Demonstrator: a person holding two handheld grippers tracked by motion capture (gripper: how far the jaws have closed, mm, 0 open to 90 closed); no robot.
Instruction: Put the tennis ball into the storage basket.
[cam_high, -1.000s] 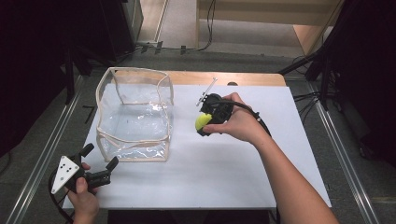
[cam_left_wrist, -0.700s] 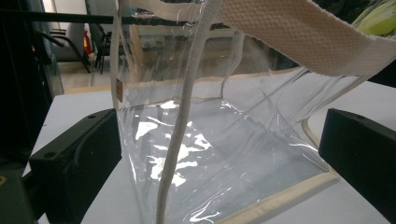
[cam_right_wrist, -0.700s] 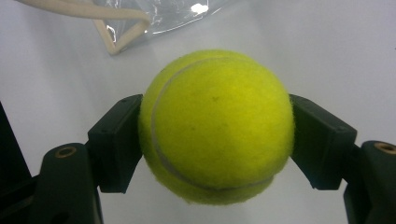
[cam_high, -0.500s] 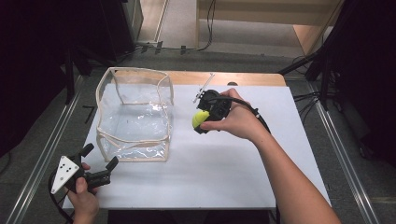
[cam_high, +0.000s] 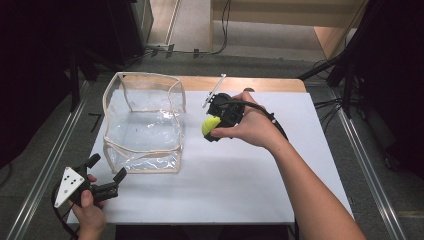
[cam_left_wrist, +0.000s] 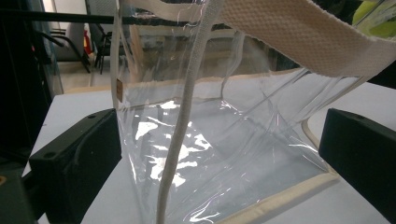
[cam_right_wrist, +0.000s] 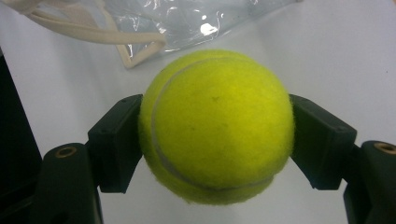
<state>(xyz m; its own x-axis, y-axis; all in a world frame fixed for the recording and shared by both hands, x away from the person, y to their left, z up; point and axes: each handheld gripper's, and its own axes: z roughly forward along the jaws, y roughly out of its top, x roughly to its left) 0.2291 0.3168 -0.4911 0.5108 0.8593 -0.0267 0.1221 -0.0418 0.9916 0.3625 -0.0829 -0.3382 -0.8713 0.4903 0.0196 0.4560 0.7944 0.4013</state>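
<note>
A yellow-green tennis ball (cam_right_wrist: 217, 123) sits squeezed between the two black jaws of my right gripper (cam_right_wrist: 215, 140), which is shut on it. In the high view that gripper (cam_high: 212, 127) hangs above the white table (cam_high: 240, 175), just right of a clear plastic bag (cam_high: 142, 122) with cream trim, and the ball (cam_high: 210, 125) pokes out at its left end. My left gripper (cam_high: 105, 172) rests at the table's front left corner, open, its jaws pointing at the bag's near corner. In the left gripper view the bag (cam_left_wrist: 210, 135) stands close ahead with nothing between the jaws.
The bag stands open-topped on the left half of the table. A wooden strip (cam_high: 240, 82) runs along the table's far edge. Metal rails (cam_high: 370, 165) flank both sides, and cables lie on the floor at the right.
My right gripper has risen a little with the ball and drifted slightly toward the bag. The left gripper has stayed put.
</note>
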